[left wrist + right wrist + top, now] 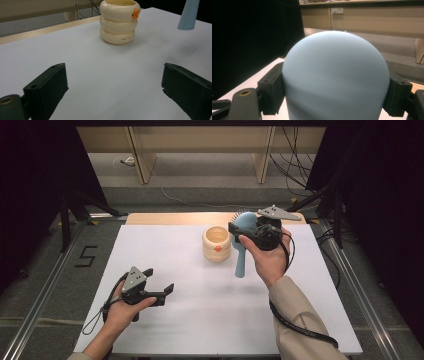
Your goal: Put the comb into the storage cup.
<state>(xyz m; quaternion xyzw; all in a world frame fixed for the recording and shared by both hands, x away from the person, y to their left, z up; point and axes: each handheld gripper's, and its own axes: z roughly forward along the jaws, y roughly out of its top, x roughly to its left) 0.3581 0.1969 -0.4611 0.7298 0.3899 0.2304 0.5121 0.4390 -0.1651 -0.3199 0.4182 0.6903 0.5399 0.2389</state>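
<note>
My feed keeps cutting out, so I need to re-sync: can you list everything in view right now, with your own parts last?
hairbrush: 1, light blue, lifted over the table to the right of the cup, head clamped in the right tool, handle hanging down toward the person
cup: 1, cream with an orange dot, ribbed, upright at the middle far part of the table
table: 1, white top with a wooden far edge
floor mark "5": 1, black, on the grey floor to the left of the table
cables: several, black, on the floor behind the table at right
left tool: 1, black, jaws wide apart with nothing between them, low over the near left of the table
right tool: 1, black, closed on the hairbrush head
</note>
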